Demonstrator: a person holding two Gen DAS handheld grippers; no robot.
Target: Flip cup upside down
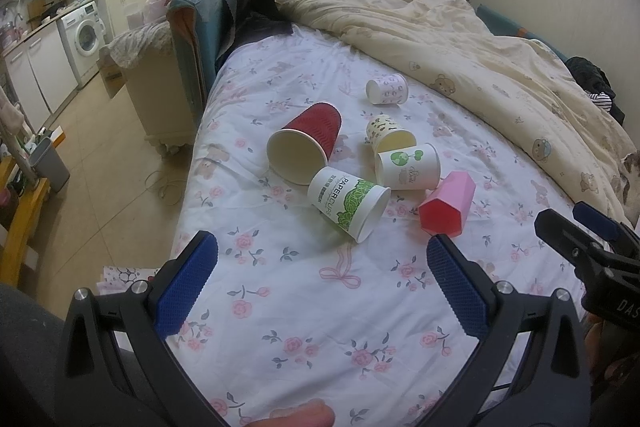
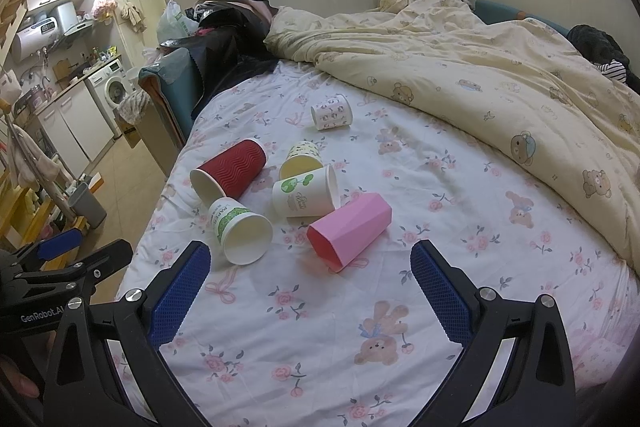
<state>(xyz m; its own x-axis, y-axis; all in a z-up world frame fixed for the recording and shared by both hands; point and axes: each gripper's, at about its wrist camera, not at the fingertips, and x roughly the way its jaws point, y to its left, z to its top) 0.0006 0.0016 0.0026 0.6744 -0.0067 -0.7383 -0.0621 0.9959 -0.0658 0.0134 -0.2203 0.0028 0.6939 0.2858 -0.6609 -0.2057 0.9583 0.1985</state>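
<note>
We see our left gripper (image 1: 322, 281) hovering above the floral bedsheet (image 1: 304, 307) with its blue pads (image 1: 186, 287) spread wide and nothing between them. Our right gripper (image 2: 310, 285) hangs the same way, jaws wide apart and empty; each gripper shows at the edge of the other's view.

Just ahead of the right gripper lies the pink faceted cup (image 2: 349, 230) on its side, its mouth turned toward us. Ahead and to its left rests the green-leaf paper cup (image 2: 240, 229), also tipped over, mouth facing us. Just beyond the pink cup lies the white cup with a green globe print (image 2: 304, 193), with the yellow-lined cup (image 2: 301, 161) touching it behind. Left of these lies the red ribbed cup (image 2: 230, 169). Farther ahead, apart from the cluster, lies a small patterned cup (image 2: 332, 111). Beyond, to the right, a cream bear-print duvet (image 2: 480, 79) is bunched up.
</note>
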